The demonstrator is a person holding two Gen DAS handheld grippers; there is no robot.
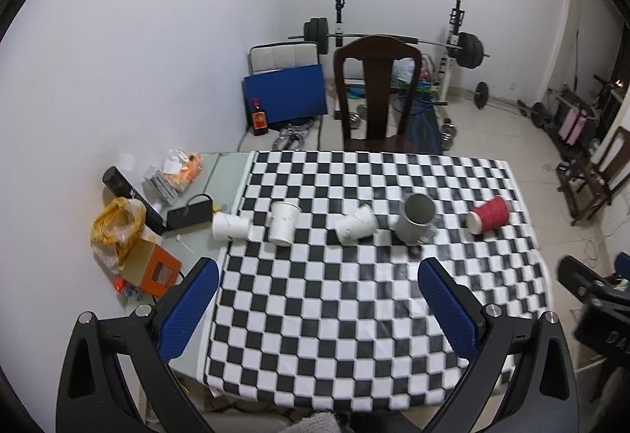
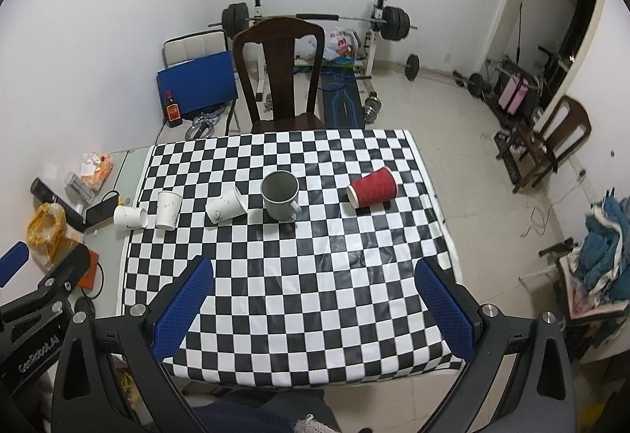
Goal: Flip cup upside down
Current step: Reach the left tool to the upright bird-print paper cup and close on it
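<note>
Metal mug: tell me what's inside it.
The metal mug stands upright, mouth open. Its grey inner wall shows and nothing visible sits inside, though the near wall hides the near part of its bottom.

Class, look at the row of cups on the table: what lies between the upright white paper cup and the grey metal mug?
One white paper cup lying on its side, between the upright white cup and the grey mug. Both views show it.

The right gripper (image 1: 590,299) is blurred and cut off at the frame edge.
</note>
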